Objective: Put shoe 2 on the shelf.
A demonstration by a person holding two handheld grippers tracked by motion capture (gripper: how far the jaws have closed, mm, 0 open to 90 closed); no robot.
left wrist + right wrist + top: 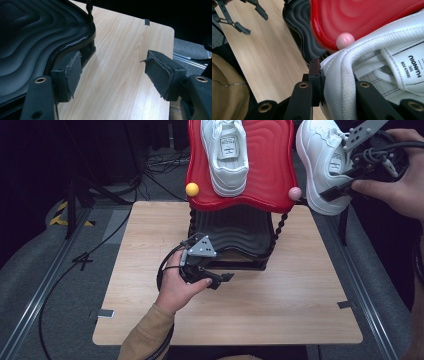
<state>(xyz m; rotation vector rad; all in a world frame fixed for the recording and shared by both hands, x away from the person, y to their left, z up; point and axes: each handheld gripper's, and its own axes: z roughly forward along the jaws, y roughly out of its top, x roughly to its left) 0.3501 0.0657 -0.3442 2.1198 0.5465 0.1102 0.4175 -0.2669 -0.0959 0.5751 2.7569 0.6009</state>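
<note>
A white sneaker point(226, 155) lies toe-forward on the red top shelf point(265, 165) of a two-tier rack. A second white sneaker point(320, 165) hangs in the air just right of that shelf, with my right gripper point(336, 191) shut on its collar. In the right gripper view the jaws pinch the padded collar of the sneaker point(367, 62) next to the pink ball point(345, 40). My left gripper point(222, 279) rests low on the table by the front of the black lower shelf point(235, 227). It stands open point(112, 67) with bare wood between its pads point(72, 72).
The wooden table point(280, 310) has free room in front of and beside the rack. A yellow ball point(192, 189) and a pink ball point(295, 193) cap the twisted black posts. Cables and rails lie on the floor to the left point(75, 260).
</note>
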